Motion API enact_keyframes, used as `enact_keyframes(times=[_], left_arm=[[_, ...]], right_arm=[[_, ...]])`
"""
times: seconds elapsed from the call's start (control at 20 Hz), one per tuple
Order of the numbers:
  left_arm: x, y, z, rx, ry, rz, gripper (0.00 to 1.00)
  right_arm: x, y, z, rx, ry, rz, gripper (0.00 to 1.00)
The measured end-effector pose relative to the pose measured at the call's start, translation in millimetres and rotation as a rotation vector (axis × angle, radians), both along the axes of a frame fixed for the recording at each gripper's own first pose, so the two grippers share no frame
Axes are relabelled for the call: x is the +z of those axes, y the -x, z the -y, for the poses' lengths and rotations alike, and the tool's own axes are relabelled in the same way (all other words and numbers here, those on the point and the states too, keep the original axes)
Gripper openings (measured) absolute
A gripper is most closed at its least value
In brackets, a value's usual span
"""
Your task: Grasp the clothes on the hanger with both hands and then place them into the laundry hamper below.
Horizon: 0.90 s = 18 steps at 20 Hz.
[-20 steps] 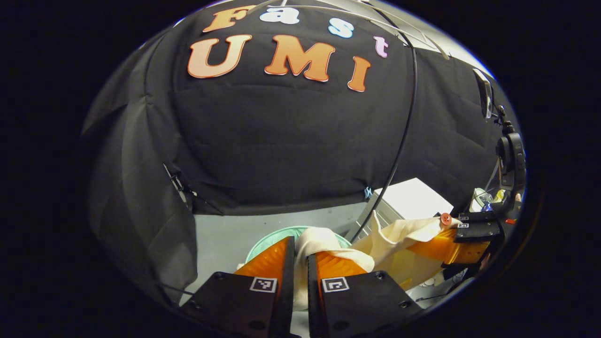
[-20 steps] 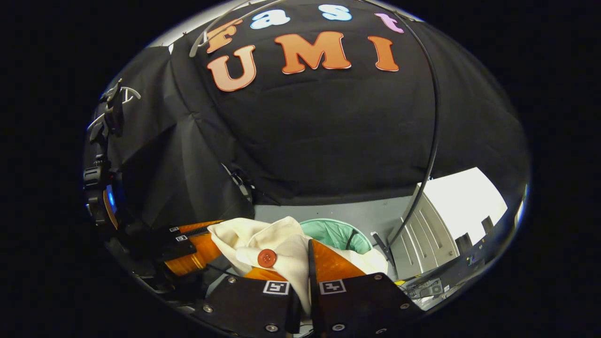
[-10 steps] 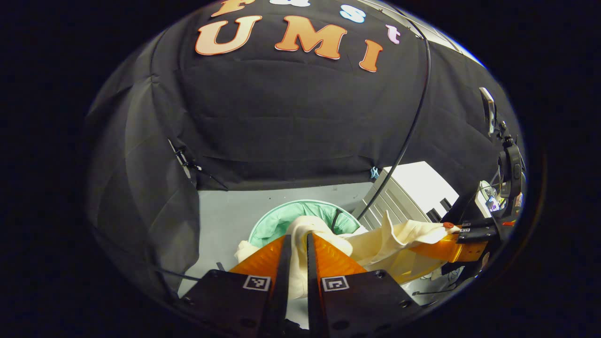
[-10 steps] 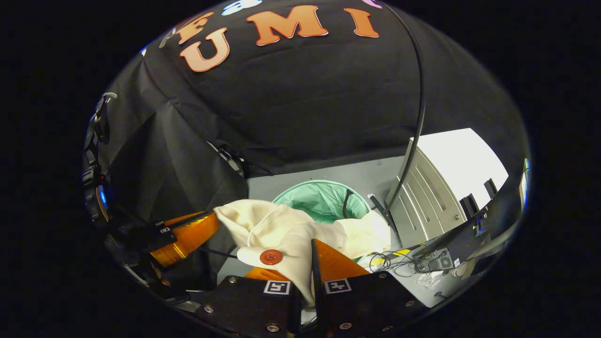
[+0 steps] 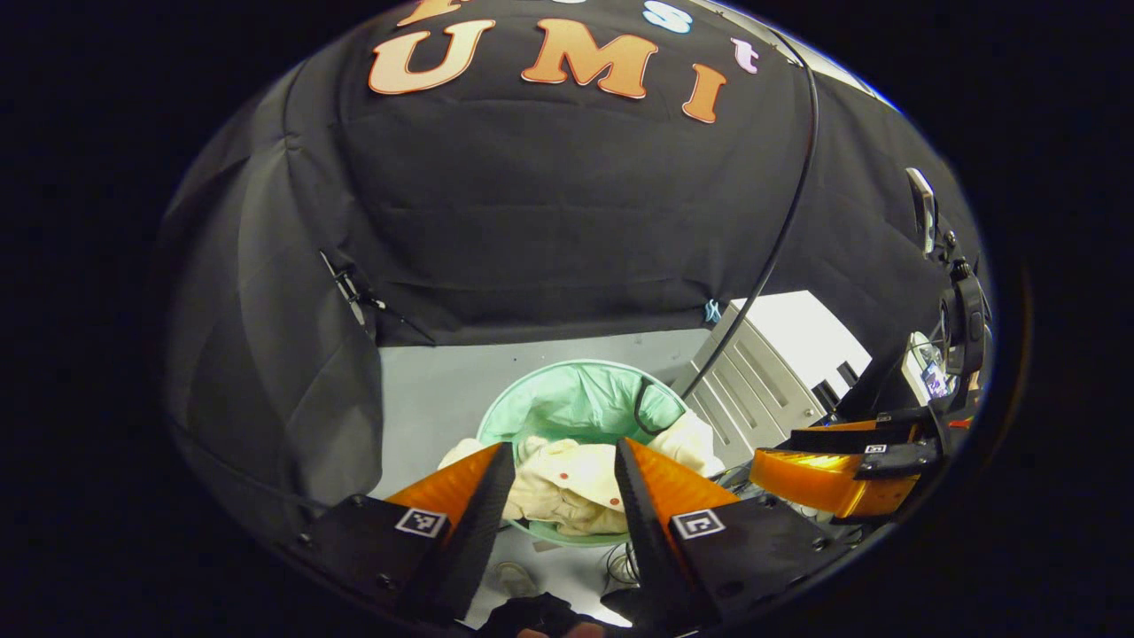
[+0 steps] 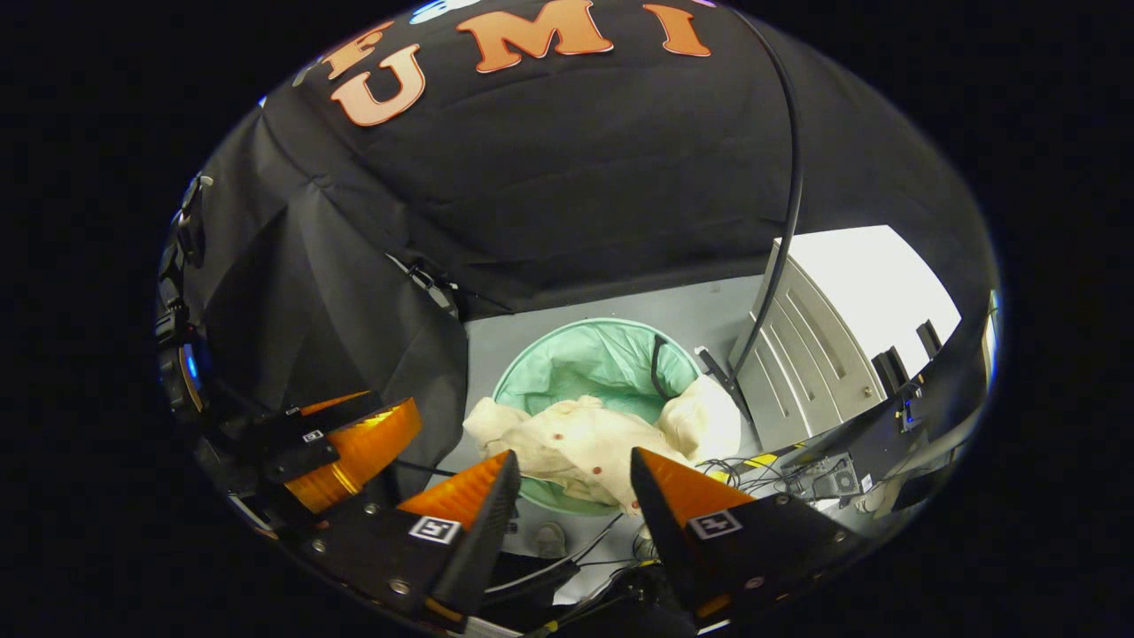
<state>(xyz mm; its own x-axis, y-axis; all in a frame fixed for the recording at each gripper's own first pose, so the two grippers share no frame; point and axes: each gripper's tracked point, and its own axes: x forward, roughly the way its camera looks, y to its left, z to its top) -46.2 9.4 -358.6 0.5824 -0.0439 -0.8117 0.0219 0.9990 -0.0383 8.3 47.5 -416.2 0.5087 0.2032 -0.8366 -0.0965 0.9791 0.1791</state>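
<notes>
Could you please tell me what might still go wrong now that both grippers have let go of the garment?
The cream garment lies across the laundry hamper with parts draped over its rim, so it may slip out onto the floor. Cables lie on the floor beside the hamper; a falling sleeve could land among them.

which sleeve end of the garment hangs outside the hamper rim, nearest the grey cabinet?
The bunched end of the cream garment, draped over the green hamper's rim beside the cabinet; the opposite end overhangs the far side.
</notes>
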Motion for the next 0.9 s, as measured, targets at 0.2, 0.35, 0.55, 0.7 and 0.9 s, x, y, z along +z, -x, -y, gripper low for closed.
enact_keyframes(times=[0.2,0.35,0.55,0.7,0.9], left_arm=[[4,2,-6,0.022,-0.006,0.001,0.99],[16,5,-9,0.031,-0.010,0.022,0.99],[49,-5,-11,0.018,-0.034,0.112,0.99],[83,-13,-9,0.030,-0.018,0.204,1.00],[138,-26,-8,0.047,0.000,0.345,0.96]], right_arm=[[5,4,2,-0.020,-0.001,0.006,0.94],[14,3,6,-0.027,0.011,0.035,0.94],[32,4,3,-0.011,0.012,0.077,0.95],[60,3,8,-0.006,0.026,0.147,0.94],[107,-5,9,-0.024,0.026,0.258,0.94]])
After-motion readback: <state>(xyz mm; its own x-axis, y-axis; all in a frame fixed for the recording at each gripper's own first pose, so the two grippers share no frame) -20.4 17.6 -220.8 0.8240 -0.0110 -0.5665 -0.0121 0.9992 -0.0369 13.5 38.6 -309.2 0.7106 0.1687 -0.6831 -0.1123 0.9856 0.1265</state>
